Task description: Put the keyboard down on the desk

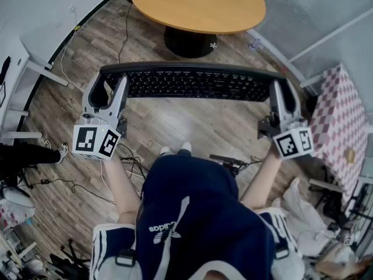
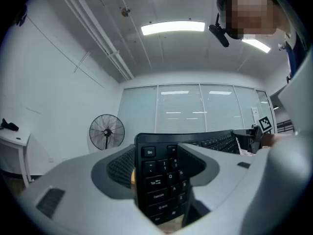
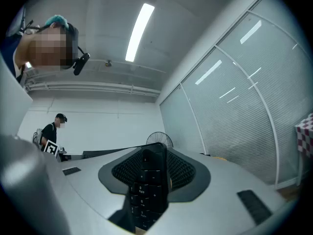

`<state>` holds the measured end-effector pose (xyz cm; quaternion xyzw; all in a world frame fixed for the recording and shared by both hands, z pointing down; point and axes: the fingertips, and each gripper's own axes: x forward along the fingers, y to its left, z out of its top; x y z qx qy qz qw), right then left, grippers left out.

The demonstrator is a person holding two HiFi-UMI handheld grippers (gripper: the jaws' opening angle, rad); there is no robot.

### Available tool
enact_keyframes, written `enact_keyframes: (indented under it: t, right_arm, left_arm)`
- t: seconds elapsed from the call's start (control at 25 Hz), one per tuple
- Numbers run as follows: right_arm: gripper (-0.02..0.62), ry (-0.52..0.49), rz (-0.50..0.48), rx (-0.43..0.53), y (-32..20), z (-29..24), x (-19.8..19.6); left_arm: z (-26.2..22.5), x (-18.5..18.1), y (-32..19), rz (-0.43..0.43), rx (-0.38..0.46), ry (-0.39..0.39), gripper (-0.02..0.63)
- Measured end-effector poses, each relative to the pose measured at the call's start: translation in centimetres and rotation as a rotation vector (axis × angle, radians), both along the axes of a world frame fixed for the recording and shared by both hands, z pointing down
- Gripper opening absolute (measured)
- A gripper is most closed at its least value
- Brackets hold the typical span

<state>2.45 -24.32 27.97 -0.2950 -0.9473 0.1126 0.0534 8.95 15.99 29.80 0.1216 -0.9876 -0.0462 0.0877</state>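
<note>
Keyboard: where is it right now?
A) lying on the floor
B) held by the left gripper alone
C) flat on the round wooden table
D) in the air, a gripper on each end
D: the keyboard hangs above the floor, short of the round table, with the left gripper clamped on one end and the right gripper on the other.

Keyboard (image 1: 192, 85) betw. L gripper (image 1: 112, 85) & R gripper (image 1: 278, 91) (table (image 1: 198, 4) beyond)

Showing orange-tan on the round table (image 1: 198, 4) at twelve o'clock, black on the keyboard (image 1: 192, 85), red-and-white checks on the cloth (image 1: 338, 115) at three o'clock, grey-brown planks on the floor (image 1: 169, 121).
</note>
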Motion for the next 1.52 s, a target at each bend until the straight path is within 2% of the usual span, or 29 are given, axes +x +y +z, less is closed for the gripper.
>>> enact_keyframes:
  t: [0.96, 1.24, 1.52]
  right_arm:
    - [0.147, 0.005, 0.001, 0.030, 0.25, -0.36, 0.42]
    - [0.147, 0.031, -0.005, 0.020, 0.28, 0.10, 0.45]
    - [0.147, -0.001, -0.007, 0.005, 0.03, 0.44, 0.47]
  left_arm:
    - [-0.29, 0.16, 0.25, 0.011, -0.004, 0.003, 0.252]
    - [-0.30, 0.32, 0.29, 0.007, -0.006, 0.029, 0.252]
    - [-0.59, 0.12, 0.17, 0.008, -0.023, -0.015, 0.252]
